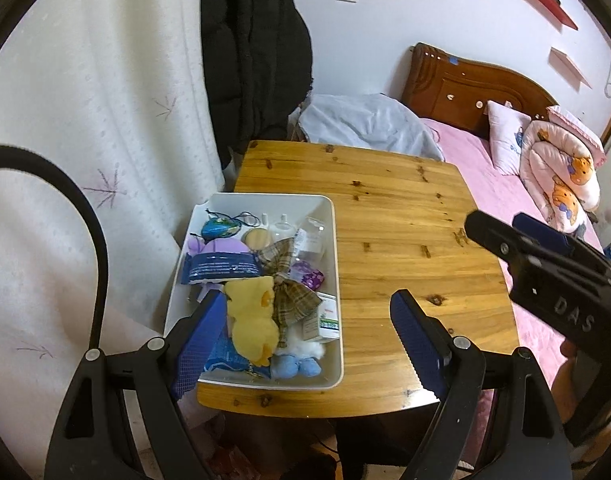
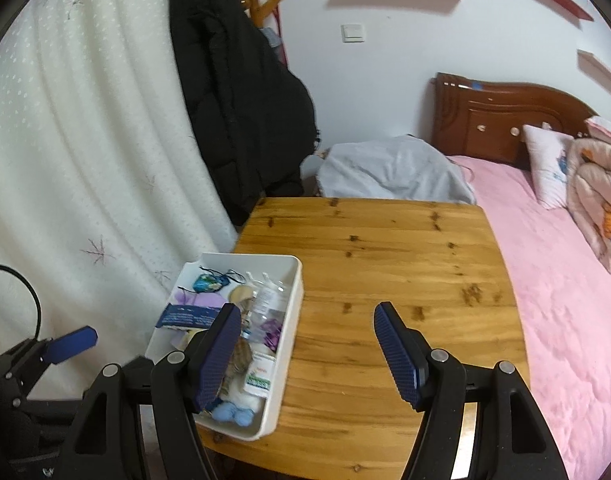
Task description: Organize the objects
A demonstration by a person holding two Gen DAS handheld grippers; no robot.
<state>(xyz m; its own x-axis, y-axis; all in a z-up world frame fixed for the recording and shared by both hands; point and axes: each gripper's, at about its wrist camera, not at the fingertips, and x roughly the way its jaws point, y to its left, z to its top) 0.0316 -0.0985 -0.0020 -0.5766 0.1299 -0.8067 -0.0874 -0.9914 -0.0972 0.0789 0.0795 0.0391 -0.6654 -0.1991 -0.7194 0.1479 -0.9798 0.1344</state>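
While over the table (image 2: 385, 248), both jaws wide, empty.

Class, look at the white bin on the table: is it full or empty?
Full. The bin is crowded with small things, among them a yellow plush and a plaid bow, covering its floor.

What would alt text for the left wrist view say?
A white tray full of small items, including a yellow plush toy, sits on a wooden table. The open left hand-held gripper hovers above its near end; a pink bed lies beyond.
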